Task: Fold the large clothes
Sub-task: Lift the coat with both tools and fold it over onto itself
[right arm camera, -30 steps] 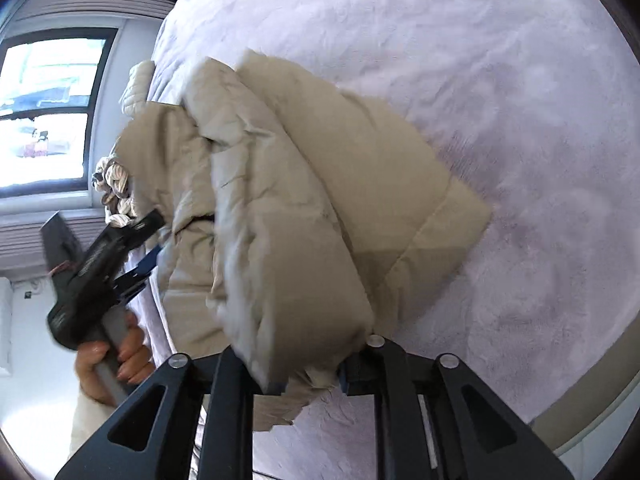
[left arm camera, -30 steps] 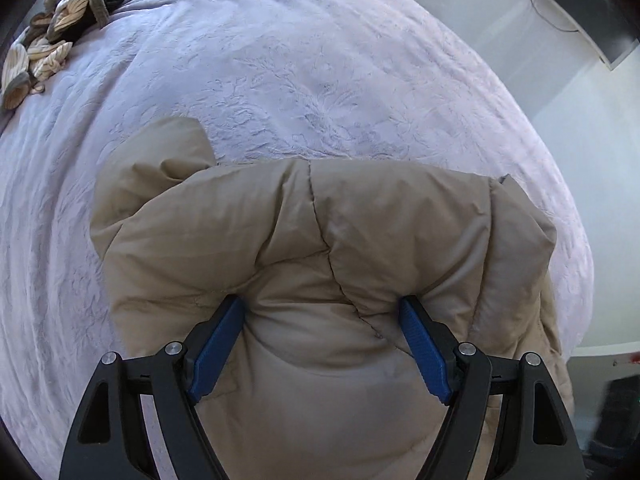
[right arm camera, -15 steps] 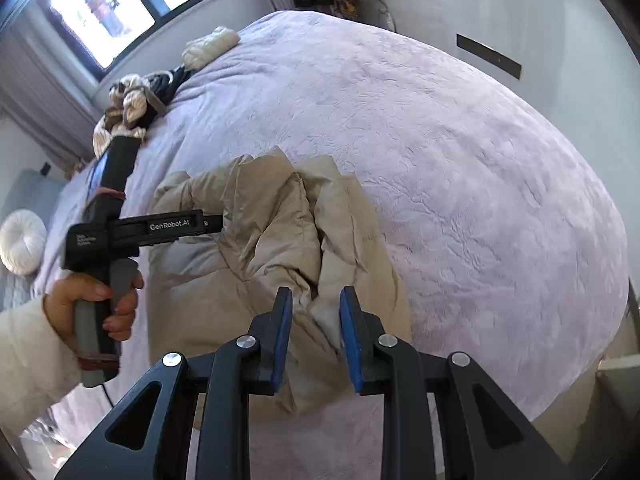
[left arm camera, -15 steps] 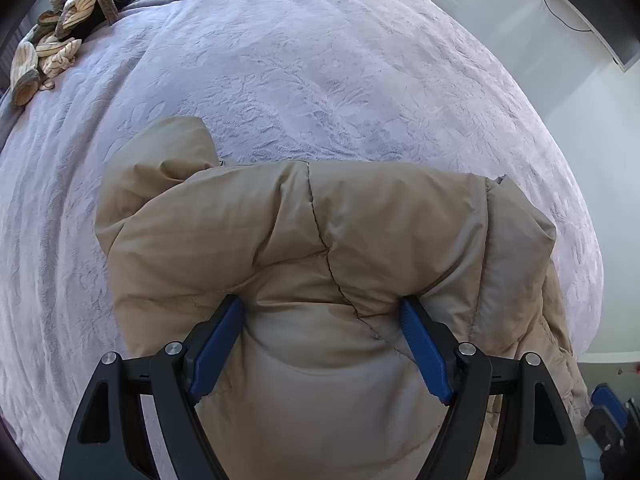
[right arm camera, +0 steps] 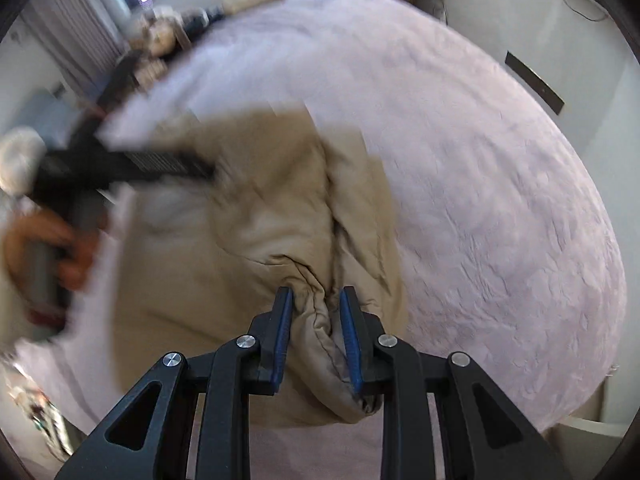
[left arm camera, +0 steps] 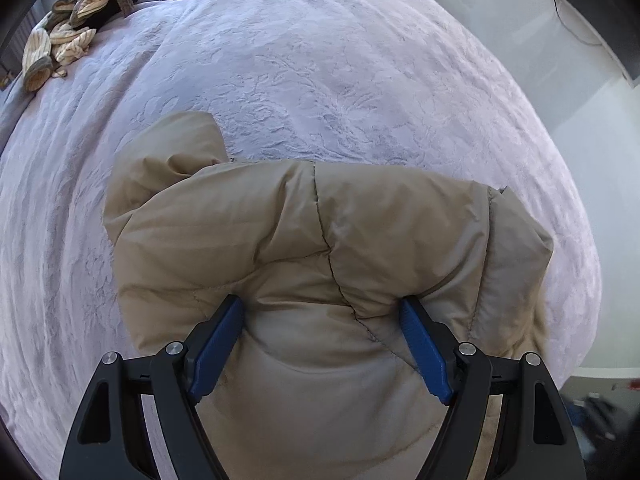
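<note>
A thick bulge of the coat [left arm camera: 304, 240] is clamped between the wide-set blue pads of the left tongs [left arm camera: 322, 316]. A narrower fold near the coat's edge is gripped by the right tongs [right arm camera: 316, 296], whose jaws stand close together. The tan padded coat is spread in a rumpled heap on the bed [left arm camera: 320, 60], which is covered in lilac. Striped clothes [left arm camera: 60, 36] are seen at the bed's far corner. In the right view, a blurred hand [right arm camera: 52, 248] is seen on the left tongs' handle.
</note>
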The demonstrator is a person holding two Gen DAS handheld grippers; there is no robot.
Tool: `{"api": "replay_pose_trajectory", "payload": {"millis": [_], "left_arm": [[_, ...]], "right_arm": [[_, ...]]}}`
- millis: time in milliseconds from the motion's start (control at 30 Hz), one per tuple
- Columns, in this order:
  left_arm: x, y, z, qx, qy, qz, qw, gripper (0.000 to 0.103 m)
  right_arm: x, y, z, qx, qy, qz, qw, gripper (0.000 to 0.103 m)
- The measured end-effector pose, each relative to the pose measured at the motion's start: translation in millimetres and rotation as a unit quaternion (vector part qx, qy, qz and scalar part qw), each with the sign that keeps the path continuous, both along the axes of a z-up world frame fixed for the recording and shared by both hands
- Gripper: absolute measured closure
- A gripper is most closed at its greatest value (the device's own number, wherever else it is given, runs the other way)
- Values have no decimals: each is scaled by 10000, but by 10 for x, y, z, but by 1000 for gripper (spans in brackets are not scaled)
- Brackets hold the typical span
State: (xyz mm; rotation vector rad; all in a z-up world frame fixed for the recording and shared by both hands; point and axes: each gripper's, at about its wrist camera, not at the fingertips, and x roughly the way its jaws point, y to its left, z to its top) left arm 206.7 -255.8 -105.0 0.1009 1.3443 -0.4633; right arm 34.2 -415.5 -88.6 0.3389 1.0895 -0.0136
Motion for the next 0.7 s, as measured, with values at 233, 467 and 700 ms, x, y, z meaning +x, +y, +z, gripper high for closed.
{"api": "replay_pose_trajectory", "payload": {"millis": [233, 467, 700], "left_arm": [[-166, 505, 226, -524, -44, 458, 9976, 23], [-393, 1306, -3, -1477, 659, 1361, 9774, 12], [-585, 1569, -751, -2931, 2170, 1606, 9172, 12]], "right_arm": [[105, 39, -482, -30, 438, 299, 9986, 75], [170, -52, -822, 328, 497, 427, 9973, 75], [213, -110, -839, 388, 557, 555, 9961, 75]]}}
